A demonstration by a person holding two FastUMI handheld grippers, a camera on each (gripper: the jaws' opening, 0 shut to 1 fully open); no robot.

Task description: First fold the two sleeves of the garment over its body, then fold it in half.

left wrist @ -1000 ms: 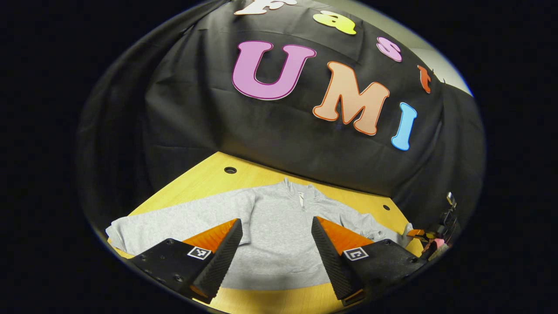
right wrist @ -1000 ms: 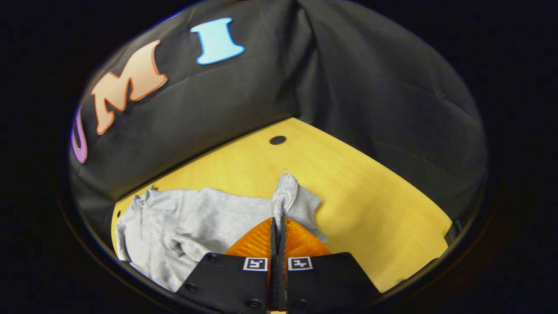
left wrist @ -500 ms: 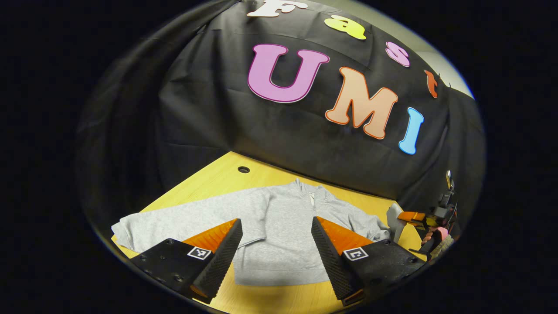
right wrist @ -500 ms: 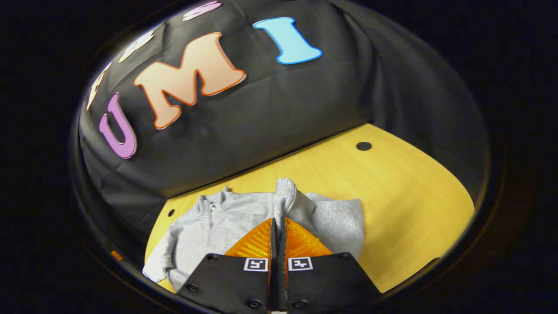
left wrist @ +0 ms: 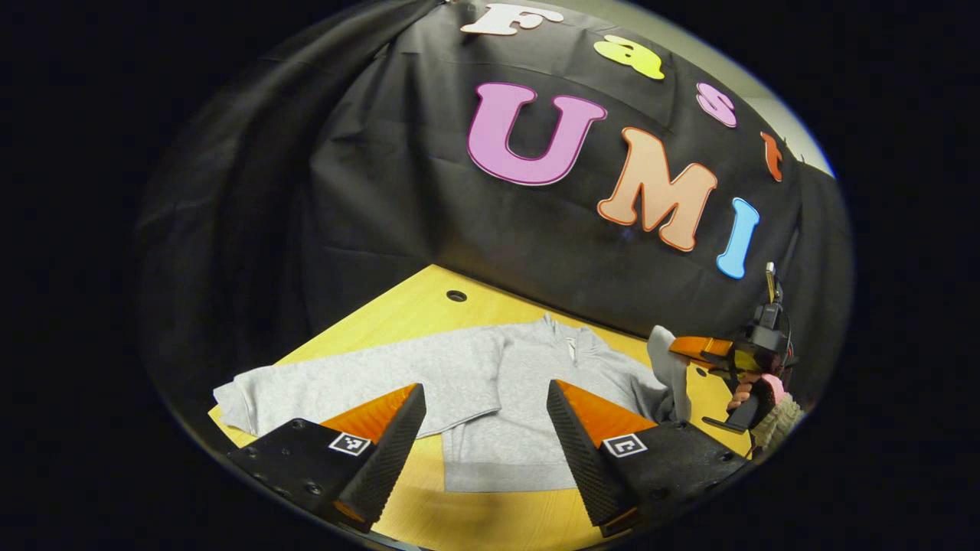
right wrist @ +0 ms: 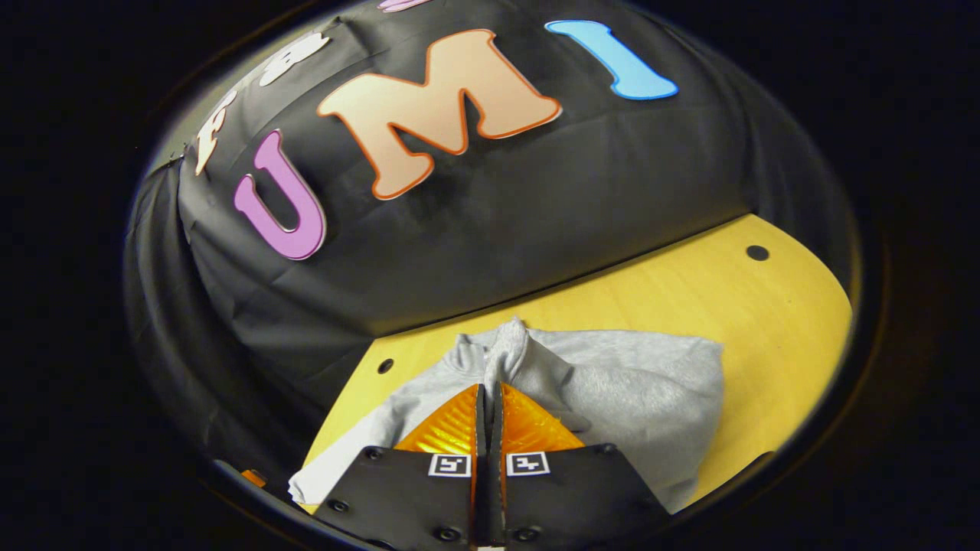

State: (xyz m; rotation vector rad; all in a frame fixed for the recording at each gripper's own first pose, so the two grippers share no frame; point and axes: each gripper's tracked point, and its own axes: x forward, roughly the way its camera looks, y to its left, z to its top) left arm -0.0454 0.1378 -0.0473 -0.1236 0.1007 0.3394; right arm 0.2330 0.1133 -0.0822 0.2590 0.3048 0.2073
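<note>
**One sleeve pinched and lifted, the other tool wide open**

At the right edge of the left gripper view, a hand (left wrist: 754, 394) holds the right gripper (left wrist: 674, 348) up above the table (left wrist: 398, 310). A bit of grey sleeve (left wrist: 668, 367) hangs from its tip.

In the right gripper view, the right gripper (right wrist: 488, 398) is at the bottom middle. Its two orange fingers (right wrist: 452, 425) are pressed tight together on the sleeve (right wrist: 507, 344), which sticks up past them.

The left gripper (left wrist: 484, 421) is at the bottom of its own view. Its fingers are far apart and hold nothing.

The grey garment (left wrist: 528, 398) lies flat on the yellow table in the lower middle. Its other sleeve (left wrist: 337, 379) stretches out to the lower left.
</note>
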